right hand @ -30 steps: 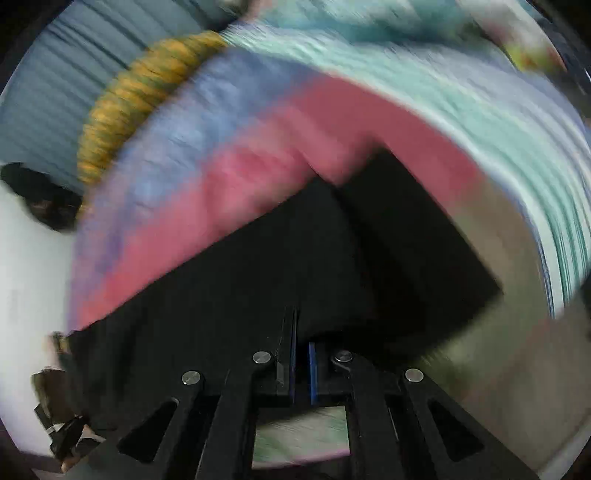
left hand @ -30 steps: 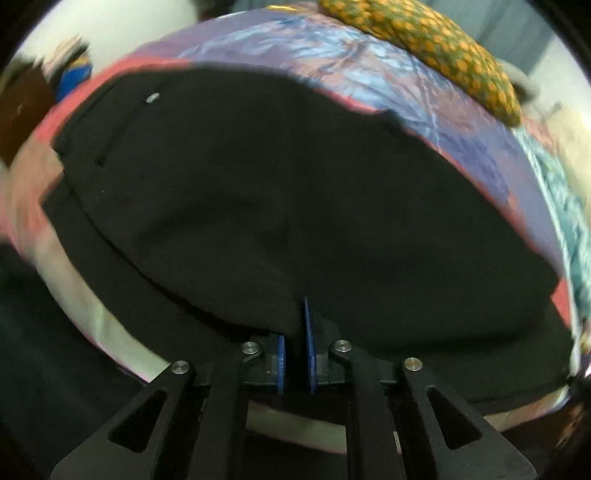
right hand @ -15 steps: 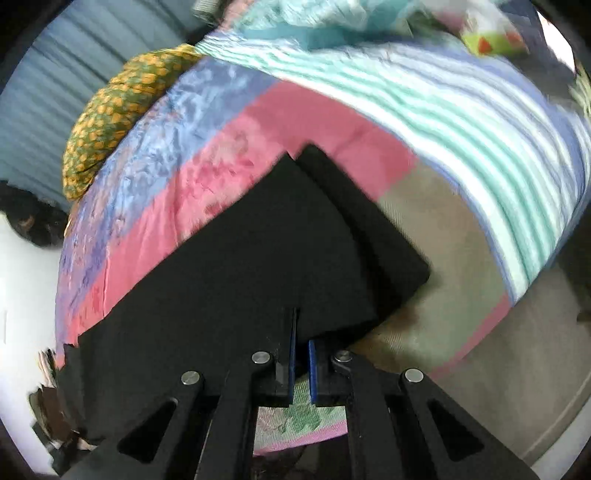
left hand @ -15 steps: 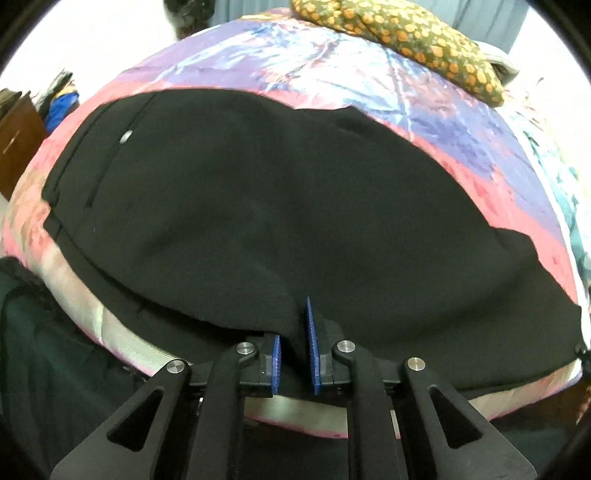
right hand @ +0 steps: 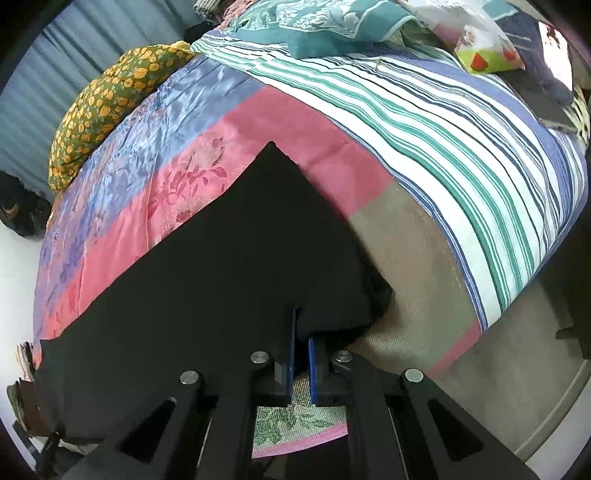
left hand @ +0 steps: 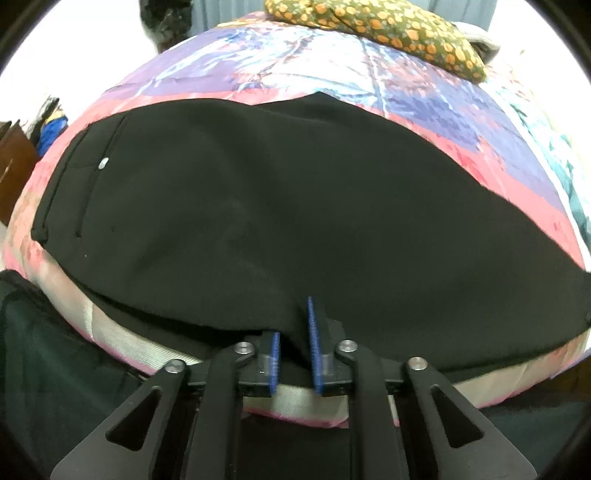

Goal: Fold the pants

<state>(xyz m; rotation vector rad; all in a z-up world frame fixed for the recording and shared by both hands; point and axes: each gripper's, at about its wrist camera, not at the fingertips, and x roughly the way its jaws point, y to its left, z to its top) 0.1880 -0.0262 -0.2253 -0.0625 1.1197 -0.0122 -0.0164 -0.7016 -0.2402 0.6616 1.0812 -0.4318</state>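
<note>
One view only: pants [left hand: 280, 206] button [left hand: 103, 162].

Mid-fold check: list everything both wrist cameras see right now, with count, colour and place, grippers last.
pants: one, black, spread flat across the bed, near edge pinched by both grippers
quilt: one, pink, purple and blue patchwork, under the pants
striped sheet: one, green, blue and white, right of the quilt
spotted cushion: one, olive with orange dots, far edge of the bed
teal cloth: one, far end of the striped sheet
left gripper: black, blue pads, shut on pants
right gripper: black, blue pads, shut on pants
</note>
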